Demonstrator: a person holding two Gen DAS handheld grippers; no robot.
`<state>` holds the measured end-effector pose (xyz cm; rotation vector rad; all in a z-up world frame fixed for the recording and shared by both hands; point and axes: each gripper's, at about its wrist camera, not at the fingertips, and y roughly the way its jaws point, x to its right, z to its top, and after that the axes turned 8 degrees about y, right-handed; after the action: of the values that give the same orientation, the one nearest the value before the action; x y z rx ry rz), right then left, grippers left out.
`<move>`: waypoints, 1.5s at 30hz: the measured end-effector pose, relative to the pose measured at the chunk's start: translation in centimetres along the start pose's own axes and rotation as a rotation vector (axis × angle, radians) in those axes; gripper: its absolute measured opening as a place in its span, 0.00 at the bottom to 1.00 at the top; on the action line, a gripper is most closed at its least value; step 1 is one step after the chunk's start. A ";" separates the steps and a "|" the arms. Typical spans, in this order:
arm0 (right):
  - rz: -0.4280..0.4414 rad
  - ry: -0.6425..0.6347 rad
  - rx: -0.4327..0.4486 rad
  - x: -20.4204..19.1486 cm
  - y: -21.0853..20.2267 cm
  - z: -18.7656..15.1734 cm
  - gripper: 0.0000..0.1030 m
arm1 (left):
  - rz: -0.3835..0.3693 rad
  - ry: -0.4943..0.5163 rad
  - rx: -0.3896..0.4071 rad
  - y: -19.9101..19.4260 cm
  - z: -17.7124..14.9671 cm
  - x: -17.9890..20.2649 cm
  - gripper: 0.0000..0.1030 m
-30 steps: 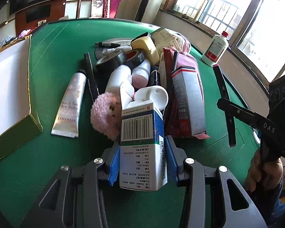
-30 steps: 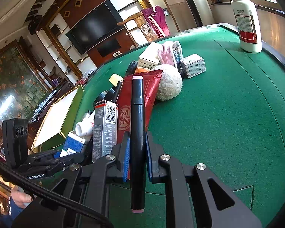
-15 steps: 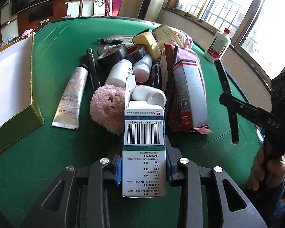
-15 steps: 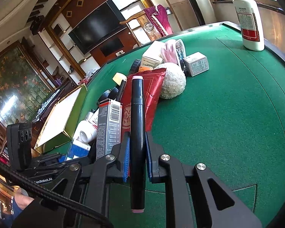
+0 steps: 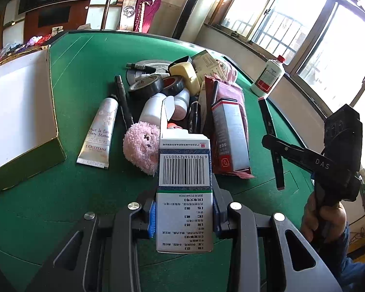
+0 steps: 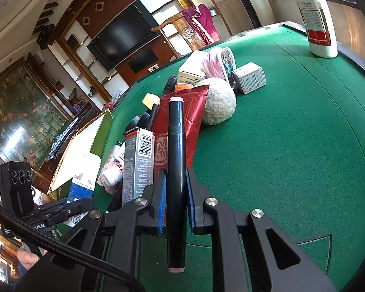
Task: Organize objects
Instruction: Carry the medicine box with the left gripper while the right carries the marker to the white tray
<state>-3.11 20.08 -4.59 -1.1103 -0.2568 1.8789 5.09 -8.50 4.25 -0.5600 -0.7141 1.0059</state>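
A: Over the green felt table (image 5: 80, 77), the left gripper (image 5: 183, 215) clamps a blue-and-white medicine carton (image 5: 184, 182) between its blue pads, having just tightened on it. The carton, barcode up and top flap open, hangs just on the near side of the pile, in front of the pink plush toy (image 5: 141, 147).

B: And the right gripper (image 6: 175, 203)?

A: Clenched on a black marker (image 6: 176, 170) with pink ends, which runs lengthwise between its jaws and sticks out past both (a hand (image 5: 324, 221) grips that tool's handle at the left view's right edge).

B: Where is the rest, measured from the plush toy?

A: A hand-cream tube (image 5: 99, 133) lies just left of it. A red-and-white box (image 5: 231, 136) lies to its right, on a red foil packet (image 5: 228, 92). Tape rolls (image 5: 155, 85) and white bottles (image 5: 153, 109) crowd behind it. A green-sided box (image 5: 24, 168) with a white inside sits well to its left, and a white red-labelled bottle (image 5: 269, 76) stands far off to its right, at the table's rim.
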 end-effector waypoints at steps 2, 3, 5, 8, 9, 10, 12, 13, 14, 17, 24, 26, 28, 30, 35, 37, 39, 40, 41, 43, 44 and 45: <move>0.001 0.001 0.000 0.0 0.0 0.0 0.12 | -0.012 0.001 0.008 -0.3 0.0 -0.1 0.29; 0.002 0.001 0.003 0.0 0.0 0.0 0.12 | -0.015 0.001 0.010 -0.3 0.1 -0.2 0.29; 0.002 0.005 0.010 0.1 -0.1 0.1 0.12 | -0.027 -0.005 0.021 -0.6 0.3 -0.6 0.29; 0.000 0.027 0.016 0.6 -0.2 0.1 0.12 | -0.034 -0.011 0.038 -1.0 0.7 -1.3 0.29; -0.005 0.035 0.019 0.7 -0.2 0.2 0.12 | -0.040 -0.014 0.040 -1.0 0.8 -1.5 0.29; -0.009 0.038 0.020 0.8 -0.2 0.2 0.12 | -0.044 -0.017 0.042 -1.1 0.9 -1.6 0.29; -0.020 0.034 0.027 0.6 -0.4 0.1 0.12 | -0.043 -0.019 0.045 -1.2 0.9 -1.9 0.29; -0.026 0.027 0.035 0.4 -0.6 0.1 0.12 | -0.045 -0.018 0.046 -1.3 0.9 -2.0 0.29; -0.033 0.019 0.041 0.3 -0.7 0.0 0.12 | -0.045 -0.019 0.049 -1.5 0.8 -2.2 0.29; -0.056 -0.011 0.058 -0.6 -1.2 -0.4 0.12 | -0.038 -0.023 0.063 -2.1 0.7 -2.6 0.29; -0.014 -0.039 0.037 -3.6 -1.2 -0.6 0.12 | -0.014 -0.043 0.108 -3.9 0.2 -4.3 0.29; 0.008 -0.064 0.018 -5.1 -0.9 -0.6 0.12 | -0.001 -0.050 0.126 -4.7 0.0 -4.9 0.29; 0.025 -0.098 -0.005 -7.1 -0.4 -0.5 0.12 | 0.008 -0.063 0.143 -5.5 -0.2 -5.8 0.29; 0.046 -0.125 -0.030 -9.0 0.2 -0.5 0.12 | 0.017 -0.080 0.164 -6.7 -0.5 -6.9 0.29; 0.098 -0.215 -0.128 -14.7 2.9 -0.4 0.12 | 0.062 -0.143 0.202 -9.1 -1.1 -10.0 0.29; 0.104 -0.248 -0.162 -16.8 4.2 -0.4 0.12 | 0.086 -0.163 0.210 -9.9 -1.2 -11.2 0.29; 0.112 -0.273 -0.197 -18.5 5.5 -0.4 0.12 | 0.111 -0.183 0.214 -10.7 -1.0 -12.3 0.29; 0.111 -0.292 -0.215 -19.5 6.4 -0.4 0.12 | 0.122 -0.193 0.216 -11.1 -1.0 -12.9 0.29; 0.105 -0.312 -0.230 -20.6 7.3 -0.4 0.12 | 0.133 -0.201 0.216 -11.4 -0.8 -13.5 0.29; 0.095 -0.354 -0.253 -22.1 8.8 -0.4 0.12 | 0.153 -0.204 0.213 -11.8 -0.5 -14.4 0.29; 0.089 -0.371 -0.268 -23.0 9.8 -0.5 0.12 | 0.170 -0.203 0.206 -11.9 -0.3 -14.8 0.29; 0.093 -0.380 -0.285 -23.6 10.4 -0.5 0.12 | 0.179 -0.204 0.200 -11.9 -0.2 -15.1 0.29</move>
<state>-4.66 -4.47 3.14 -0.9510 -0.7168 2.1788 6.60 -27.26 8.45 -0.3537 -0.7418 1.2995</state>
